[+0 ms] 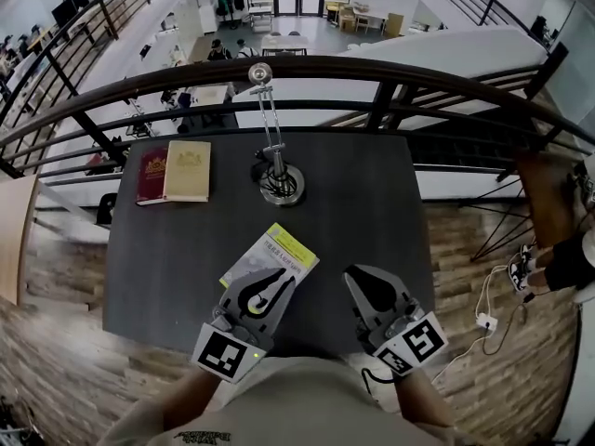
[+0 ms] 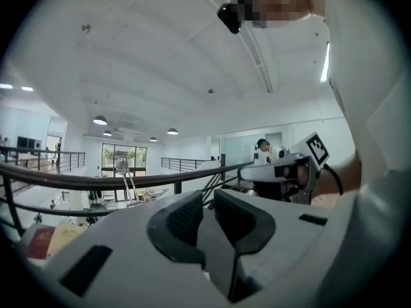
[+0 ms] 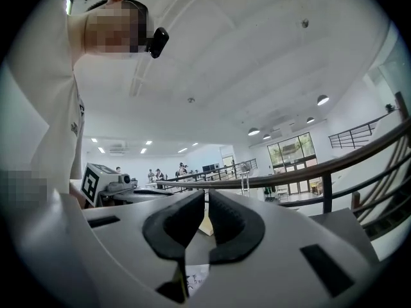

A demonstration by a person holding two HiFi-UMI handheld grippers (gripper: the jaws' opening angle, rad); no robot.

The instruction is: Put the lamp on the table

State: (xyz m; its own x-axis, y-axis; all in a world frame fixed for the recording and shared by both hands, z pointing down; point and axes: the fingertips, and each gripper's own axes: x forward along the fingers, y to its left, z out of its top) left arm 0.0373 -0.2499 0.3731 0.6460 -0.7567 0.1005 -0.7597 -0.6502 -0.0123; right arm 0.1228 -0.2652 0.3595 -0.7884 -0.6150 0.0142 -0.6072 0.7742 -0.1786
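Observation:
A slim metal desk lamp [image 1: 275, 147] stands upright on its round base at the back middle of the dark table [image 1: 372, 212]. It also shows far off as the lamp [image 2: 125, 178] in the left gripper view and the lamp [image 3: 246, 183] in the right gripper view. Both grippers hover over the table's near edge, well short of the lamp. My left gripper [image 1: 284, 282] [image 2: 209, 204] has a narrow gap between its pads and holds nothing. My right gripper [image 1: 358, 282] [image 3: 207, 201] has its pads almost together, with nothing between them.
Two books [image 1: 175, 171], one red and one tan, lie at the table's back left. A yellow-green booklet [image 1: 284, 249] lies under the left gripper. A dark railing [image 1: 372, 68] runs just behind the table. Cables and a charger [image 1: 485, 319] lie on the floor at right.

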